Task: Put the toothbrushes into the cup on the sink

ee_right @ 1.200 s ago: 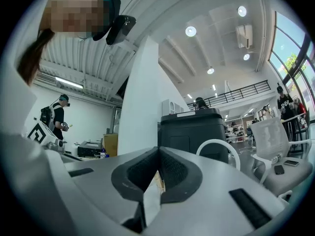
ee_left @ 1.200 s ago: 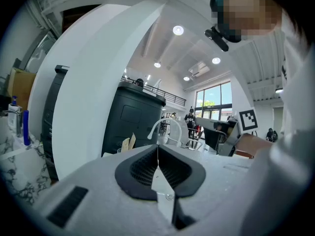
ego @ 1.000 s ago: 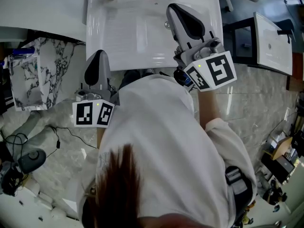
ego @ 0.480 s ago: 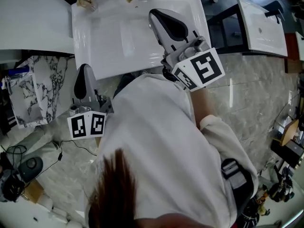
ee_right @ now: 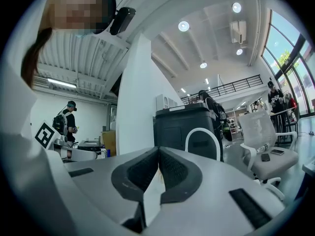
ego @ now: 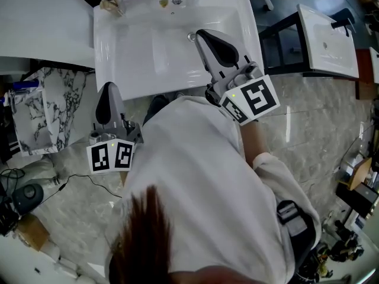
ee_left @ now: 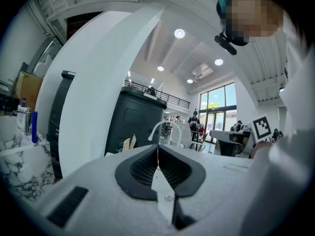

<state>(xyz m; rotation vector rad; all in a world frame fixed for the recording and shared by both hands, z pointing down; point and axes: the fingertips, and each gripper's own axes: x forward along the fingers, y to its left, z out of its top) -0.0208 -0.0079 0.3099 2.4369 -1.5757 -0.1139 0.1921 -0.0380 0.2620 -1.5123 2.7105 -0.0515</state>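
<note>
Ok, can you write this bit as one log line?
left tool shut, empty | right tool shut, empty, above sink

the floor (ego: 308, 117) is pale grey marble-look stone with a glossy sheen, and a marbled white cabinet (ego: 35, 105) stands at its left edge. a broad white pillar (ee_right: 135, 97) rises to a ribbed white ceiling (ee_right: 216, 14) dotted with round lights (ee_right: 183, 26), with a dark cabinet (ee_right: 177, 119) just beside it. tall windows (ee_right: 290, 43) bring daylight in on the right, above a railed balcony (ee_right: 231, 88) and a white office chair (ee_right: 266, 132).
</note>
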